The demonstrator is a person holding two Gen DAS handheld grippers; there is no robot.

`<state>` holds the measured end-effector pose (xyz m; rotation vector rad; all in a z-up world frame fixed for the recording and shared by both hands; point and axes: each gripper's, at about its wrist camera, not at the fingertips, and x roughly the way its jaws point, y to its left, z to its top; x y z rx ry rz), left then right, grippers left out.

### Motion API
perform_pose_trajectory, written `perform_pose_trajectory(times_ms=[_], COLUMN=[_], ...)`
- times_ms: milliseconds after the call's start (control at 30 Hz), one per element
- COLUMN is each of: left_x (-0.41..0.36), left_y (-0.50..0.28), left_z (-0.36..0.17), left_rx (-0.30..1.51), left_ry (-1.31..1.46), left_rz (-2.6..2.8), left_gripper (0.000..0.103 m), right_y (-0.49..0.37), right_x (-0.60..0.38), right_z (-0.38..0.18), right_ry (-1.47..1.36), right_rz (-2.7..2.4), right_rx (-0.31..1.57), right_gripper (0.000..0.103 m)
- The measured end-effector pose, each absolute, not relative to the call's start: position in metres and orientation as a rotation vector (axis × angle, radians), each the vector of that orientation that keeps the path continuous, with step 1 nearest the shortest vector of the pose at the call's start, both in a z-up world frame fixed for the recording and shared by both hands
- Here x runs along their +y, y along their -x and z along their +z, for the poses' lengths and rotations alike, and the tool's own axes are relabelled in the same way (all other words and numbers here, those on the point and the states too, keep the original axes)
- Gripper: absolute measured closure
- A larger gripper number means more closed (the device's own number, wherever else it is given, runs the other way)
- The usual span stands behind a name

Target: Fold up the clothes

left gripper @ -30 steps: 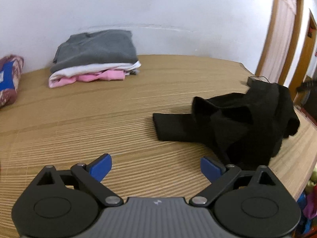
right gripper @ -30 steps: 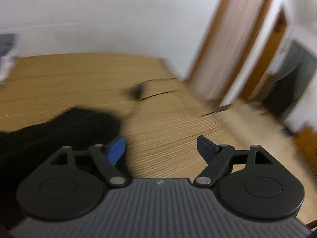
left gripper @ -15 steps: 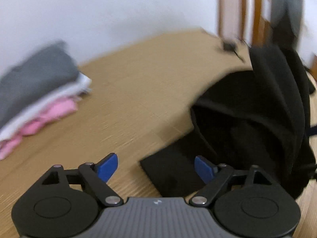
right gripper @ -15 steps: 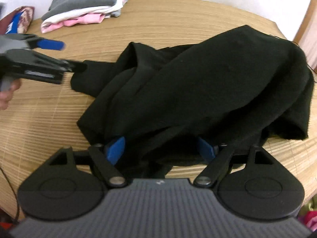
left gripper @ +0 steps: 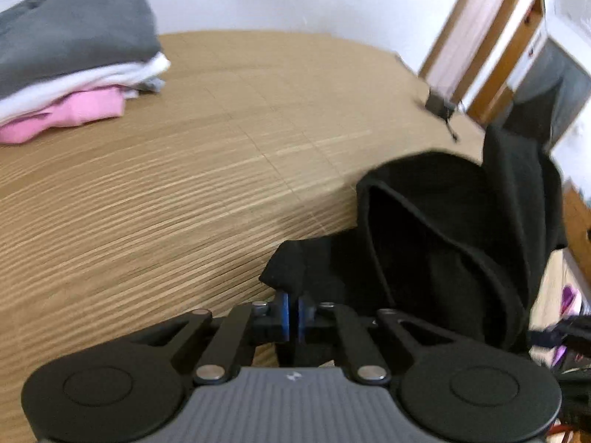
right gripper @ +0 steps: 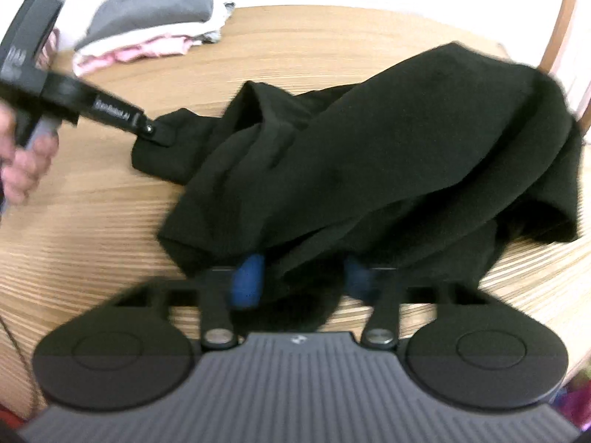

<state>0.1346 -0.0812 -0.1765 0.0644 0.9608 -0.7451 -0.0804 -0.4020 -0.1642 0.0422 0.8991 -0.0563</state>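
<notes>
A crumpled black garment (left gripper: 443, 240) lies heaped on the woven mat, to the right in the left wrist view. My left gripper (left gripper: 293, 312) is shut on the garment's near left corner, its blue pads pinching a thin strip of black cloth. The right wrist view shows the left gripper (right gripper: 157, 133) from the side, clamped on the far left end of the black garment (right gripper: 369, 147), with a hand (right gripper: 26, 166) holding it. My right gripper (right gripper: 303, 278) is at the garment's near edge, jaws closing on a bunched fold that fills the gap between the blue pads.
A pile of folded clothes (left gripper: 74, 55), grey over white over pink, sits at the far left of the mat (left gripper: 184, 203). A small black box with a cable (left gripper: 439, 105) lies near the far right edge. Wooden doors (left gripper: 491, 48) stand behind it.
Both grippers dropped to the black garment. The left one went from wide open to shut on the corner. The right one's pads moved inward around the near fold.
</notes>
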Motion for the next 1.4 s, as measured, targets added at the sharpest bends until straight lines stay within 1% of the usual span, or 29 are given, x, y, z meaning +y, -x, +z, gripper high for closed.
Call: perform_pose_trajectory(times_ms=[33, 67, 133, 200, 233, 300, 367, 467, 567, 600, 667, 700, 733, 800, 833, 867, 900, 933, 967, 1033, 1067, 1133, 1200, 1233, 1300, 1333, 1367, 1400], left_x=[-0.070, -0.055, -0.018, 0.025, 0.051, 0.104, 0.154, 0.211, 0.240, 0.242, 0.242, 0.240, 0.239, 0.240, 0.240, 0.240, 0.243, 0.253, 0.266, 0.292, 0.305, 0.329, 0.334, 0.330, 0.302, 0.283, 0.254, 0.221], left_y=[-0.129, -0.124, -0.113, -0.101, -0.091, -0.067, -0.037, 0.017, 0.071, 0.085, 0.098, 0.102, 0.102, 0.095, 0.091, 0.087, 0.082, 0.076, 0.069, 0.056, 0.049, 0.046, 0.062, 0.074, 0.100, 0.112, 0.123, 0.131], left_z=[-0.170, -0.162, -0.141, -0.117, -0.101, -0.062, -0.015, 0.055, 0.113, 0.126, 0.141, 0.147, 0.148, 0.135, 0.128, 0.122, 0.114, 0.103, 0.091, 0.064, 0.051, 0.027, 0.013, 0.009, 0.004, 0.002, -0.002, -0.007], left_rx=[0.930, 0.893, 0.810, 0.719, 0.667, 0.557, 0.430, 0.234, 0.070, 0.030, 0.004, 0.005, 0.010, 0.038, 0.052, 0.066, 0.086, 0.121, 0.167, 0.281, 0.346, 0.485, 0.546, 0.558, 0.558, 0.566, 0.591, 0.626], left_ry=[-0.034, 0.003, 0.075, 0.143, 0.174, 0.217, 0.232, 0.223, 0.205, 0.172, 0.095, 0.053, 0.017, -0.033, -0.058, -0.083, -0.093, -0.071, -0.050, -0.026, -0.011, 0.049, 0.113, 0.128, 0.102, 0.087, 0.080, 0.084], left_rz=[-0.725, -0.691, -0.600, -0.495, -0.435, -0.325, -0.217, -0.060, 0.041, 0.070, 0.110, 0.126, 0.141, 0.170, 0.185, 0.199, 0.213, 0.224, 0.233, 0.296, 0.338, 0.433, 0.467, 0.466, 0.393, 0.333, 0.240, 0.136], left_gripper=[0.099, 0.099, 0.099, 0.099, 0.099, 0.099, 0.099, 0.099, 0.099, 0.099, 0.099, 0.099, 0.099, 0.099, 0.098, 0.098, 0.098, 0.098, 0.096, 0.089, 0.087, 0.087, 0.086, 0.083, 0.078, 0.072, 0.067, 0.065], right_y=[0.078, 0.078, 0.075, 0.082, 0.089, 0.107, 0.115, 0.137, 0.166, 0.168, 0.155, 0.146, 0.130, 0.098, 0.084, 0.073, 0.063, 0.056, 0.061, 0.071, 0.081, 0.096, 0.110, 0.113, 0.112, 0.108, 0.096, 0.093], right_x=[-0.402, -0.402, -0.403, -0.416, -0.426, -0.453, -0.488, -0.550, -0.602, -0.609, -0.613, -0.612, -0.601, -0.578, -0.559, -0.539, -0.518, -0.500, -0.489, -0.469, -0.464, -0.462, -0.476, -0.480, -0.480, -0.476, -0.465, -0.461], right_z=[-0.159, -0.146, -0.112, -0.060, -0.031, 0.022, 0.059, 0.102, 0.136, 0.142, 0.144, 0.142, 0.128, 0.097, 0.069, 0.033, -0.003, -0.036, -0.062, -0.111, -0.124, -0.128, -0.122, -0.119, -0.116, -0.118, -0.125, -0.134], right_ry=[-0.053, -0.055, -0.057, -0.066, -0.077, -0.132, -0.213, -0.386, -0.550, -0.537, -0.459, -0.418, -0.373, -0.277, -0.217, -0.166, -0.114, -0.066, -0.039, 0.018, 0.044, 0.073, 0.109, 0.139, 0.183, 0.186, 0.190, 0.210], right_rz=[-0.040, 0.001, 0.078, 0.134, 0.152, 0.155, 0.134, 0.040, -0.020, -0.050, -0.114, -0.127, -0.080, 0.021, 0.090, 0.147, 0.204, 0.256, 0.288, 0.354, 0.385, 0.419, 0.482, 0.510, 0.549, 0.552, 0.541, 0.531], right_rx=[0.887, 0.857, 0.777, 0.668, 0.609, 0.504, 0.421, 0.270, 0.088, 0.061, 0.106, 0.141, 0.217, 0.374, 0.486, 0.615, 0.743, 0.857, 0.924, 1.045, 1.054, 1.032, 1.005, 0.988, 0.951, 0.947, 0.955, 0.968], right_gripper=[0.090, 0.092, 0.093, 0.094, 0.097, 0.097, 0.097, 0.100, 0.100, 0.100, 0.099, 0.097, 0.096, 0.092, 0.079, 0.061, 0.058, 0.057, 0.057, 0.058, 0.058, 0.058, 0.056, 0.054, 0.050, 0.046, 0.046, 0.046])
